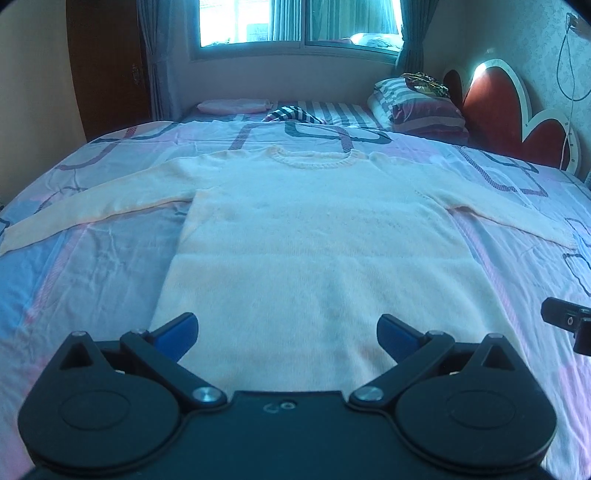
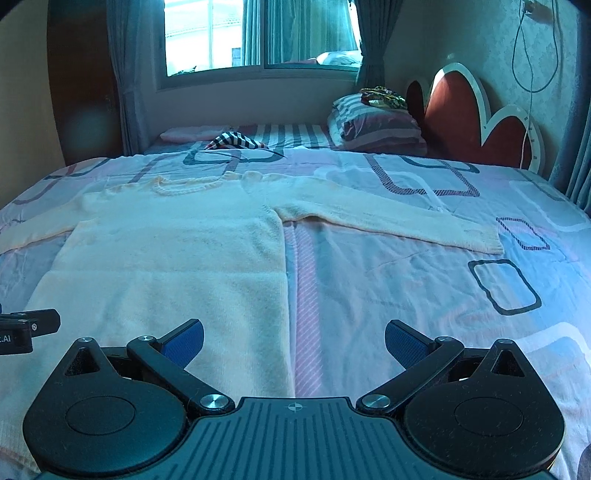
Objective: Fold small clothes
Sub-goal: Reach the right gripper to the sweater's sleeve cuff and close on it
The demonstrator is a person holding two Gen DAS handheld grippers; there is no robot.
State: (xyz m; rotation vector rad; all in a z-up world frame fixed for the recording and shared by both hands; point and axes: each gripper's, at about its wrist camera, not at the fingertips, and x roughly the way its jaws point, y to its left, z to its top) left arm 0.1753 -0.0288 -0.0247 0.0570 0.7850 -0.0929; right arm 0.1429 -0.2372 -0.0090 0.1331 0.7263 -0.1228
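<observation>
A cream knitted sweater (image 1: 314, 236) lies flat on the bed, face up, neckline (image 1: 314, 160) far from me and both sleeves spread out to the sides. My left gripper (image 1: 287, 332) hovers open over the sweater's hem, nothing between its blue pads. In the right wrist view the same sweater (image 2: 173, 258) fills the left half, its right sleeve (image 2: 391, 218) stretching toward the right. My right gripper (image 2: 294, 341) is open above the sweater's right hem edge and holds nothing. Each gripper's body shows at the edge of the other's view.
The bedsheet (image 1: 92, 266) is pink and lilac with dark rounded-rectangle prints. Striped pillows (image 1: 417, 107) and a red scalloped headboard (image 1: 495, 110) stand at the far right. A striped cloth (image 1: 291, 114) lies beyond the sweater, under a window (image 1: 299, 22).
</observation>
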